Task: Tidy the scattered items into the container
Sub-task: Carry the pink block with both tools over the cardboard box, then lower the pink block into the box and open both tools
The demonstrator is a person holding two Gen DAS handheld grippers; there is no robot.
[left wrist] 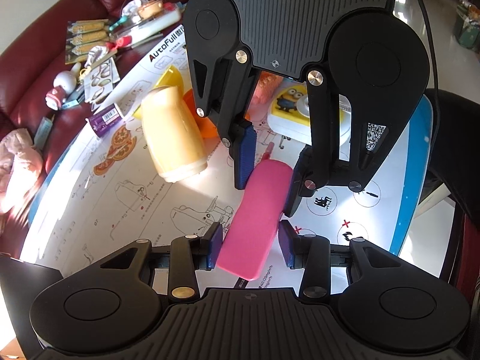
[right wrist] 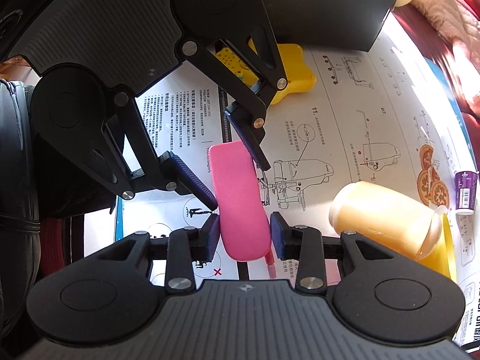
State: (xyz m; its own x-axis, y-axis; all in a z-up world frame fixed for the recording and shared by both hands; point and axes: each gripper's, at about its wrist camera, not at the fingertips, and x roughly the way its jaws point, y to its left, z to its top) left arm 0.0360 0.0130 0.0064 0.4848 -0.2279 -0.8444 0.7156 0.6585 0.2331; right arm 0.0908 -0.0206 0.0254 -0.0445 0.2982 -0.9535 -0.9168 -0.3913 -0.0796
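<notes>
Here both the left gripper (left wrist: 250, 247) and right gripper (right wrist: 243, 235) clamp one pink case (left wrist: 255, 219), a toppled cream jar (left wrist: 172, 133) lying near on the surface (left wrist: 120, 198).

A home living room: a red leather sofa (left wrist: 45, 39) beside a table (left wrist: 411, 180) cluttered with toys.

Both grippers (left wrist: 250, 244) (right wrist: 244, 234) clamped, tips facing, angled down.

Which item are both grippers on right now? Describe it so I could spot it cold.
Start at the big white instruction sheet covering the table, with chair-assembly drawings. Above its middle, both sets of jaws close on one flat pink case, the left gripper at one end, the right gripper at the other. Unlike the cream-yellow jar lying beside it, it is slim, oblong and round-ended.
</notes>
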